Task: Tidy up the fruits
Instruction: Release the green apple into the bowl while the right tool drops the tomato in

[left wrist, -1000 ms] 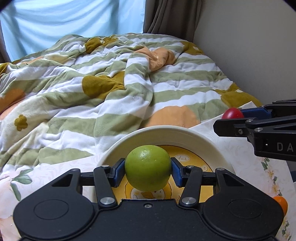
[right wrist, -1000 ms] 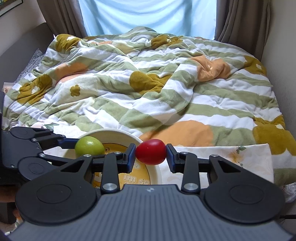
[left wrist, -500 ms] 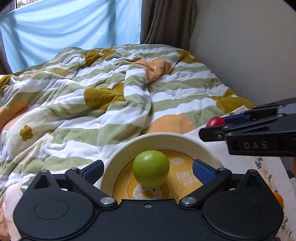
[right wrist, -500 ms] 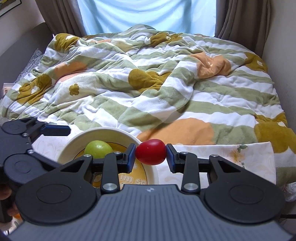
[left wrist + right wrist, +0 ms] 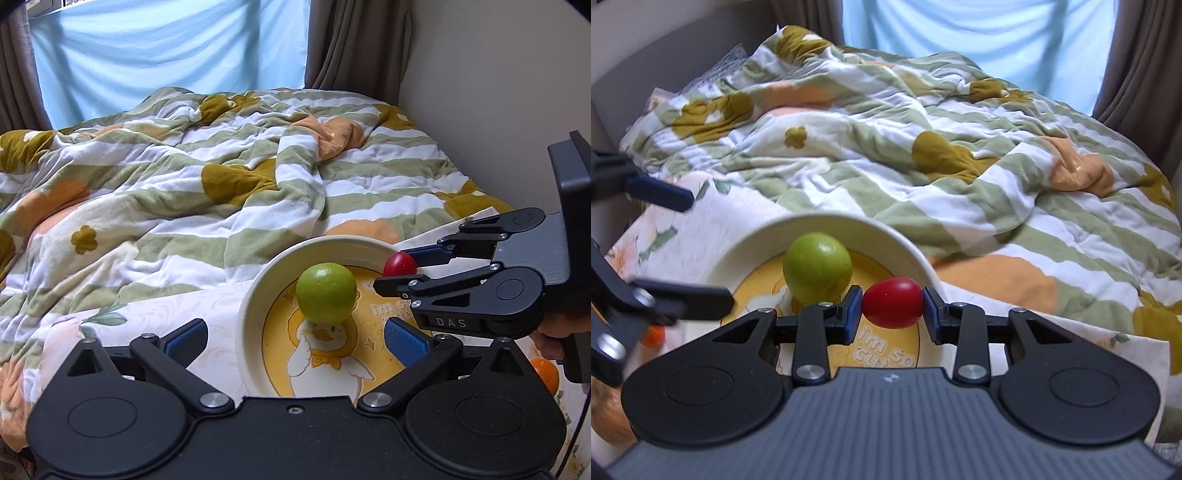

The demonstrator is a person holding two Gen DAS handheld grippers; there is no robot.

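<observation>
A green apple (image 5: 326, 292) rests in a cream bowl (image 5: 258, 291) with a yellow duck print, on a floral cloth on the bed. It also shows in the right wrist view (image 5: 817, 267). My left gripper (image 5: 295, 338) is open and empty, drawn back to the bowl's near rim. My right gripper (image 5: 893, 308) is shut on a small red fruit (image 5: 893, 302) and holds it over the bowl (image 5: 908, 247), just right of the apple. In the left wrist view the red fruit (image 5: 399, 264) and right gripper (image 5: 400, 271) sit over the bowl's right side.
A rumpled striped duvet (image 5: 192, 192) covers the bed behind the bowl. An orange fruit (image 5: 546, 373) lies on the cloth right of the bowl, also visible in the right wrist view (image 5: 653, 335). A wall (image 5: 498, 92) runs along the right.
My left gripper opened, let the green apple go into the bowl and pulled back to the left. My right gripper carried the red fruit in over the bowl.
</observation>
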